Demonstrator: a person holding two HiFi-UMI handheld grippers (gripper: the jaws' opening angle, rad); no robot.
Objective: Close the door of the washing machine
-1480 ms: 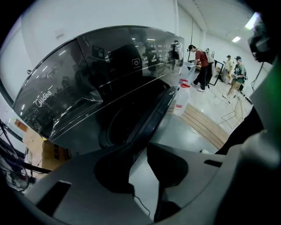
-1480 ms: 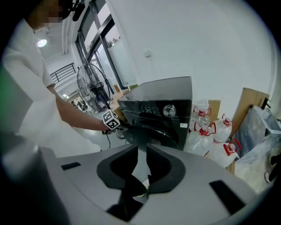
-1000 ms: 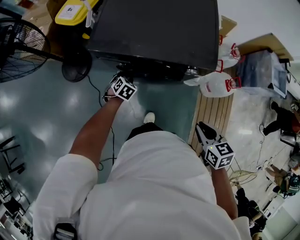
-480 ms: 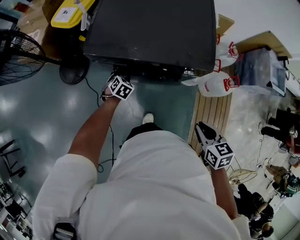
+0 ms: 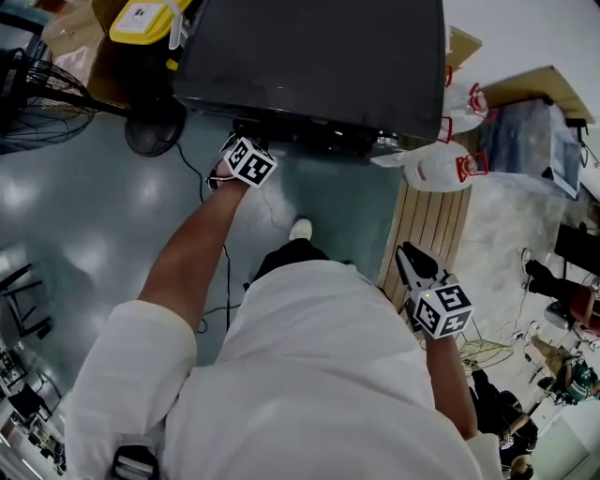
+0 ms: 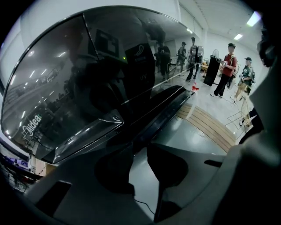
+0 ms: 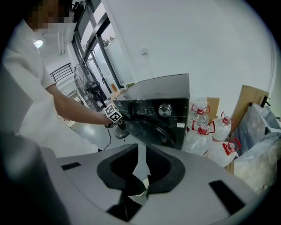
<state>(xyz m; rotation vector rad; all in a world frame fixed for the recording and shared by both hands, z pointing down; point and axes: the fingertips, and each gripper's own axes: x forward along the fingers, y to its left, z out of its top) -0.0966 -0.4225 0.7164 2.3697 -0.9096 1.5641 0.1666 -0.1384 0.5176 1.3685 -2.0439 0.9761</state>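
The dark washing machine [image 5: 309, 66] stands at the top of the head view. Its glossy round door [image 6: 88, 88] fills the left gripper view and reflects the room; whether it is fully latched I cannot tell. My left gripper [image 5: 242, 148] is at the machine's front, low on the left side. Its jaws [image 6: 140, 149] stand a narrow gap apart with only floor showing between them. My right gripper [image 5: 410, 260] hangs beside my hip, away from the machine, with its jaws [image 7: 141, 154] together and holding nothing. From there the door [image 7: 151, 127] looks close against the machine's front.
Clear water jugs [image 5: 436, 169] with red handles sit right of the machine, beside a wooden slat platform [image 5: 427, 225]. A floor fan [image 5: 47, 94] and a yellow-lidded box [image 5: 145, 21] are on the left. A cable [image 5: 225, 272] trails over the grey floor. People [image 6: 228, 68] stand far behind.
My left gripper has edged slightly closer to the machine's front. The right gripper has stayed beside my hip.
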